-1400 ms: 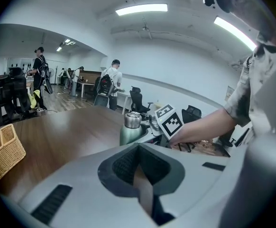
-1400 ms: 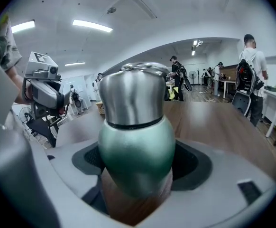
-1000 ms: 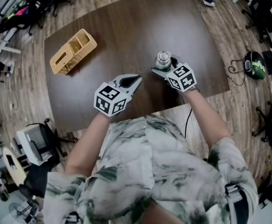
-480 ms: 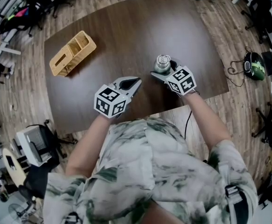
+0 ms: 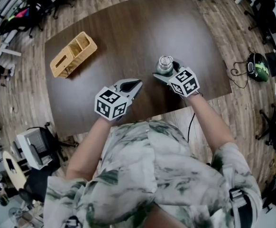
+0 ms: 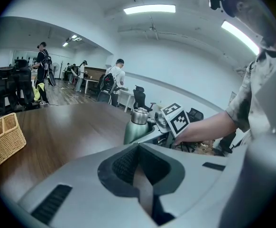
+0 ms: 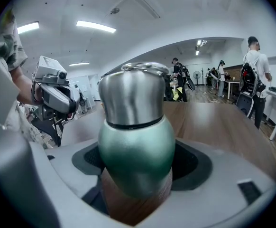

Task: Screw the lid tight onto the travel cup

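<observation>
**Inspector:** What is concealed?

**Assistant:** The base of the travel cup. The right gripper covers it from above, and in that gripper's own view the jaws cut it off. The seam under the steel lid shows as a dark line. How far the lid is screwed down cannot be judged.

**Inspector:** The tongs?

**Assistant:** The right gripper is clamped on the cup's green body, which stands upright on the table. The left gripper has its jaws together with nothing between them. It is just left of the cup and apart from it.

**Inspector:** Clearances?

**Assistant:** The cup is in the table's near right part, off the edges. Bare dark wood lies between it and the wicker basket at far left.

**Inspector:** Surroundings?

**Assistant:** Plank floor, office chairs, people standing far off, strip lights overhead.
</observation>
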Demonstrator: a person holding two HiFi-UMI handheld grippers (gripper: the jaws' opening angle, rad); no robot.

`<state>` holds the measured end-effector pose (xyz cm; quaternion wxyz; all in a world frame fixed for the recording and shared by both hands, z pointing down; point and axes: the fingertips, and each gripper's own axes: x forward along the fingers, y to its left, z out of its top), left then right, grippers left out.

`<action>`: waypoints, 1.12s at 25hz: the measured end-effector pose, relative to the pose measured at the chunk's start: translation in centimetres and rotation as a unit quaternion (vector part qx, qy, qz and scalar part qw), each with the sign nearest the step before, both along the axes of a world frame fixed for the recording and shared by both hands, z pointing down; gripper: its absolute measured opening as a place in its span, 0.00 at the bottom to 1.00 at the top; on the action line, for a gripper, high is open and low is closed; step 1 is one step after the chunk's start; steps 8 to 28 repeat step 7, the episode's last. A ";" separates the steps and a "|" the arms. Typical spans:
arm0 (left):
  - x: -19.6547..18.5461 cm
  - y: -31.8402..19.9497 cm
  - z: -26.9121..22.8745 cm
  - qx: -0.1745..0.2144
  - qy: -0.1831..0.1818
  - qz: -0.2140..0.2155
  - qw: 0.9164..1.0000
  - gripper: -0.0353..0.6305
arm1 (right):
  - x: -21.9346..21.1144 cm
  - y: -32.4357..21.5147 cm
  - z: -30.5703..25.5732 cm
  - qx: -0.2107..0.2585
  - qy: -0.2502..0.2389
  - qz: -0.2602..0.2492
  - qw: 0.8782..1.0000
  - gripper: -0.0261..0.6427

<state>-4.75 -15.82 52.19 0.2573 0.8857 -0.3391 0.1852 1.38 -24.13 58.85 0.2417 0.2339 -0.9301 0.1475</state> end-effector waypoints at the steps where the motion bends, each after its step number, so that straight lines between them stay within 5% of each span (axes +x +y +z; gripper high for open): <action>1: 0.0 0.0 0.0 0.000 0.000 0.001 1.000 0.09 | 0.0 0.0 0.0 0.000 0.000 0.000 1.000 0.64; 28: 0.2 0.3 0.2 -0.001 -0.001 0.001 1.000 0.09 | -0.1 0.3 -0.2 0.003 0.001 -0.003 1.000 0.64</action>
